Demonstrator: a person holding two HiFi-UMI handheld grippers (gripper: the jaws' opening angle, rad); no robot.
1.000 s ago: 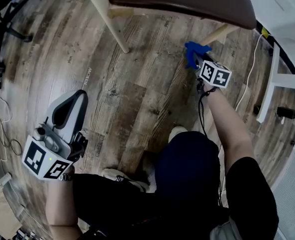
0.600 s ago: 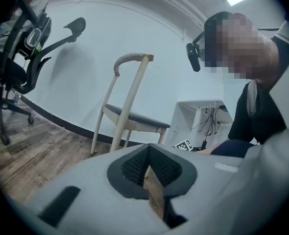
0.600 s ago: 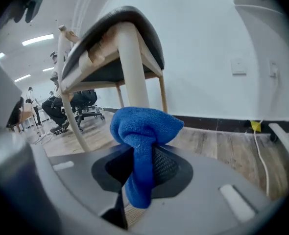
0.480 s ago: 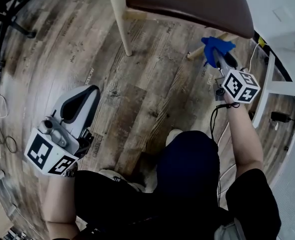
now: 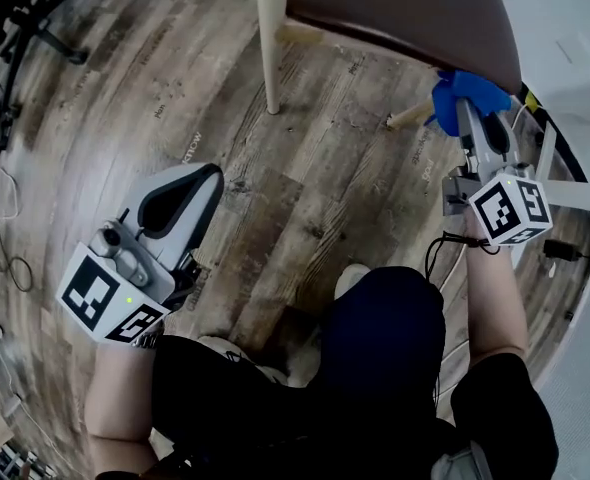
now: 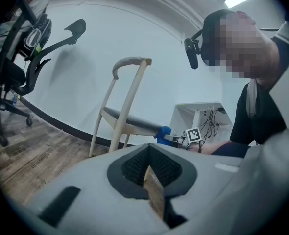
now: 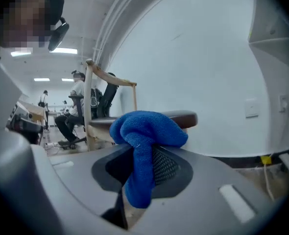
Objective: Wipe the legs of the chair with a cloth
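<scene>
A wooden chair with a dark brown seat (image 5: 395, 13) and pale legs stands at the top of the head view. One leg (image 5: 272, 38) drops to the floor at upper middle; another leg (image 5: 412, 117) slants under the seat's right edge. My right gripper (image 5: 460, 98) is shut on a blue cloth (image 5: 462, 93) (image 7: 147, 131), raised beside that slanted leg near the seat edge. My left gripper (image 5: 200, 183) hangs low at the left, shut and empty, away from the chair (image 6: 127, 102).
A wood-plank floor (image 5: 315, 188) lies below. A white desk frame (image 5: 560, 168) and cables (image 5: 565, 253) crowd the right side. Office chair bases (image 5: 35, 18) stand at upper left. The person's legs and shoes (image 5: 350, 268) fill the bottom middle.
My right gripper has risen with the blue cloth from low by the slanted leg's foot up toward the seat's right edge. The left gripper has barely shifted.
</scene>
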